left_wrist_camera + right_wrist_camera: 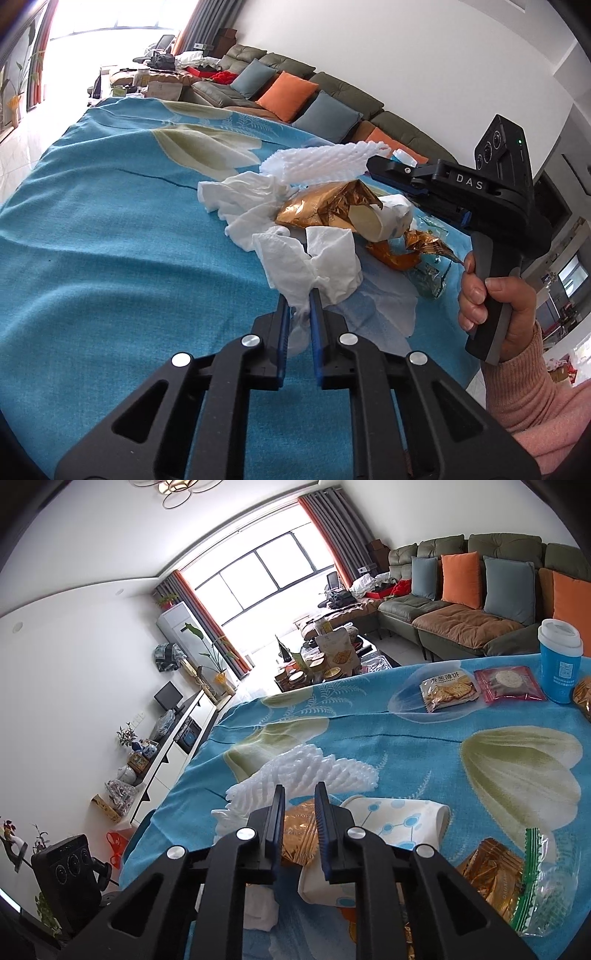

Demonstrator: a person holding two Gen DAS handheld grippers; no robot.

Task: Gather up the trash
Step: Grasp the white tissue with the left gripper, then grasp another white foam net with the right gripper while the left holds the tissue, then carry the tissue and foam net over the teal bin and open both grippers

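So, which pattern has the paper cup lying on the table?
White with light blue dots joined by lines; the paper cup shows best in the right wrist view.

On the blue floral-cloth worktop (369, 731): one white foam mesh fruit sleeve (314, 771), one crushed white paper cup with blue dots (399, 819), two crumpled gold foil wrappers (328, 206) (410, 247), one clear plastic bag with a green zip edge (543, 878), and at least two crumpled white paper tissues (247, 203) (321, 258). Also one blue lidded drink cup (561, 661) standing upright, one clear packet of square crackers (448, 692) and one pink packet holding a round biscuit (508, 683). Behind, on the sofa: two grey-blue cushions (424, 578) (509, 587) and two orange cushions (461, 579) (570, 598).
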